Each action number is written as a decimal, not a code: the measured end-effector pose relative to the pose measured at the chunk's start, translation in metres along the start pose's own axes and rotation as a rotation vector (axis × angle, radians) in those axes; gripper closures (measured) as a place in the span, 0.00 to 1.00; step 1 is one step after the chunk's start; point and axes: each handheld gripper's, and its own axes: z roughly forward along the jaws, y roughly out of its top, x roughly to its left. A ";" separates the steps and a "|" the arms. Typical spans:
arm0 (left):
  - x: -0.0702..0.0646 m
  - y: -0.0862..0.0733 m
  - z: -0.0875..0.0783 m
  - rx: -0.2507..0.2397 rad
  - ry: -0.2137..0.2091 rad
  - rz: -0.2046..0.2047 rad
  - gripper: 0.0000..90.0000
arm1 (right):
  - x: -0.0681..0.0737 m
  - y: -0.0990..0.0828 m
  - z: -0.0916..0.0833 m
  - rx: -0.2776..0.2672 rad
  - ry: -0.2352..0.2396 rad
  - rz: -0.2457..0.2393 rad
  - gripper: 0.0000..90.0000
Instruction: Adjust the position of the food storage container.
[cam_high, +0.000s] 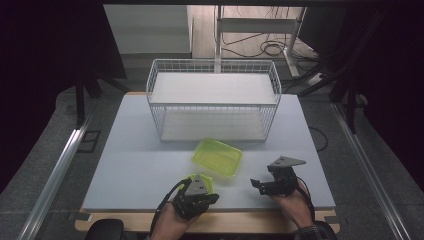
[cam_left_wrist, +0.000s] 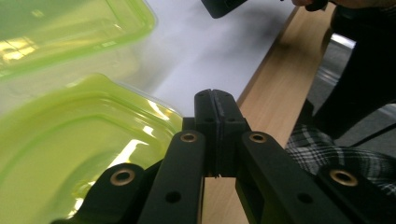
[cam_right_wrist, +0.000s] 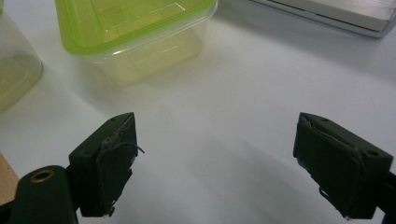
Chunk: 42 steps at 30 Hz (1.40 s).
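From the high view, a pale grey tabletop (cam_high: 140, 165) on a wooden board stands on grey carpet in a dark room. A white wire two-tier basket (cam_high: 212, 100) sits at the back, a yellow-green clear plastic container (cam_high: 217, 157) in front of it.

In the left gripper view, the left gripper (cam_left_wrist: 215, 100) has its jaws pressed together, empty, beside a yellow-green plastic lid (cam_left_wrist: 70, 149).

In the right gripper view, the right gripper (cam_right_wrist: 215, 163) gapes wide, holding nothing.
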 end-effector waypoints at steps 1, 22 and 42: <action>0.000 -0.001 0.001 0.006 0.008 -0.001 1.00 | 0.000 0.000 0.000 0.003 0.000 0.000 0.15; 0.037 -0.014 -0.018 0.019 0.119 -0.114 1.00 | 0.000 -0.001 0.002 0.021 -0.003 -0.003 0.16; 0.058 -0.006 -0.028 0.030 0.186 -0.148 1.00 | 0.000 -0.001 0.002 0.018 -0.002 -0.005 0.16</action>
